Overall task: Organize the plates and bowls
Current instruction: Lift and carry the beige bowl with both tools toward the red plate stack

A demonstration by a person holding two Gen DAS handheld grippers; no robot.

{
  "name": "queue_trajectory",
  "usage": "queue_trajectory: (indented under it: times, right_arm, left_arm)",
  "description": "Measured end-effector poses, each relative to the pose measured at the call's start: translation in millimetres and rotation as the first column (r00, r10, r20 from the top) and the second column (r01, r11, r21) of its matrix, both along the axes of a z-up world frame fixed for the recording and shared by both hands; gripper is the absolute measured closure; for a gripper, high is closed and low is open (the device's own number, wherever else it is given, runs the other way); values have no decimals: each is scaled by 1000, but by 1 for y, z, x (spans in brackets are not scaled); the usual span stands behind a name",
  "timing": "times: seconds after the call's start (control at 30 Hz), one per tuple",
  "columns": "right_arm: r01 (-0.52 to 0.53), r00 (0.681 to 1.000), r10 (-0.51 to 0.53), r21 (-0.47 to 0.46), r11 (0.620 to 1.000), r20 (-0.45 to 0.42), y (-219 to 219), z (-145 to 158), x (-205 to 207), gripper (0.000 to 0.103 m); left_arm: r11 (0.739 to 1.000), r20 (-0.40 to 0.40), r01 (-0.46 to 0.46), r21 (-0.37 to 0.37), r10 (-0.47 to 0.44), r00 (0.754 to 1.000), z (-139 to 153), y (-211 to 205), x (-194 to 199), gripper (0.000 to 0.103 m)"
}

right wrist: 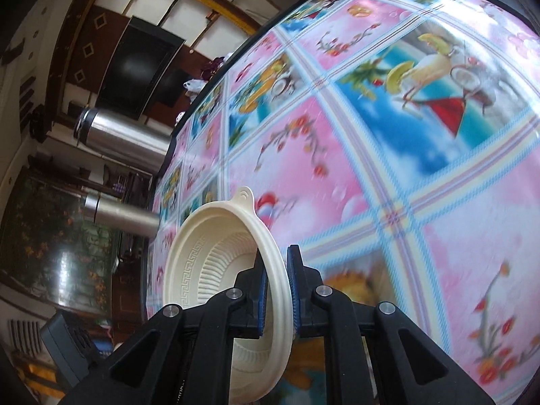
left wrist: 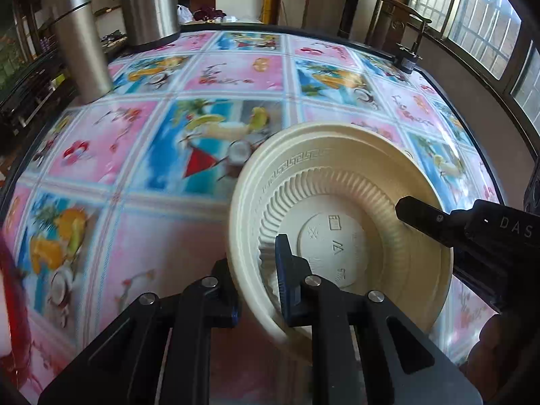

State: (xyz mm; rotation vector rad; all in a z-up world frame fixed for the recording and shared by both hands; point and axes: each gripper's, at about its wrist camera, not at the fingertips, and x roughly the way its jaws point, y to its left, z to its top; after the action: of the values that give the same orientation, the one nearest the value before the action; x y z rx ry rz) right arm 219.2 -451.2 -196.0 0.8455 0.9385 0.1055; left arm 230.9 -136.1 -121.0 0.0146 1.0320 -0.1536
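We've got the cream ribbed plastic bowl [left wrist: 341, 233] pinched by its rim between both closed tools, left hand-held gripper [left wrist: 256, 290] and right hand-held gripper [right wrist: 275, 290], tilted above the fruit-patterned table [left wrist: 168, 108], so we'd level it before lowering.

Bright daylight from windows [left wrist: 472, 17], glare on tablecloth [right wrist: 422, 33], motion blur, heavy fisheye bending at edges

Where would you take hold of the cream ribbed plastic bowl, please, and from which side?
On the flat rim of the cream ribbed plastic bowl, edge-on, one finger inside and one outside. The rim is thin and the bowl is tilted up off the table. The left gripper and right gripper both pinch it this way.
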Motion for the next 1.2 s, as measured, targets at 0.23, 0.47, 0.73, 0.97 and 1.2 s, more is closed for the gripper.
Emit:
queue_trajectory:
  times: [0.23, 0.47, 0.73, 0.97, 1.2]
  right_arm:
    - [-43, 998, 46, -67, 997, 35, 36, 1, -37, 92]
    - [-59, 997, 63, -78, 995, 54, 50, -1, -66, 93]
    - [-55, 996, 63, -117, 992, 70, 60, -3, -90, 94]
    - [-52, 994, 65, -154, 987, 85, 68, -2, -98, 94]
    - [-58, 992, 75, -166, 984, 98, 73, -1, -104, 94]
  left_arm:
    - [1000, -2, -11, 13, 11, 1000, 0, 28, -37, 88]
    - [1000, 3, -3, 26, 3, 1000, 0, 42, -63, 88]
    - [999, 14, 9, 32, -9, 1000, 0, 49, -78, 88]
    - [1000, 16, 14, 28, -14, 1000, -1, 54, -85, 88]
    - [1000, 14, 14, 24, -15, 1000, -2, 61, -89, 87]
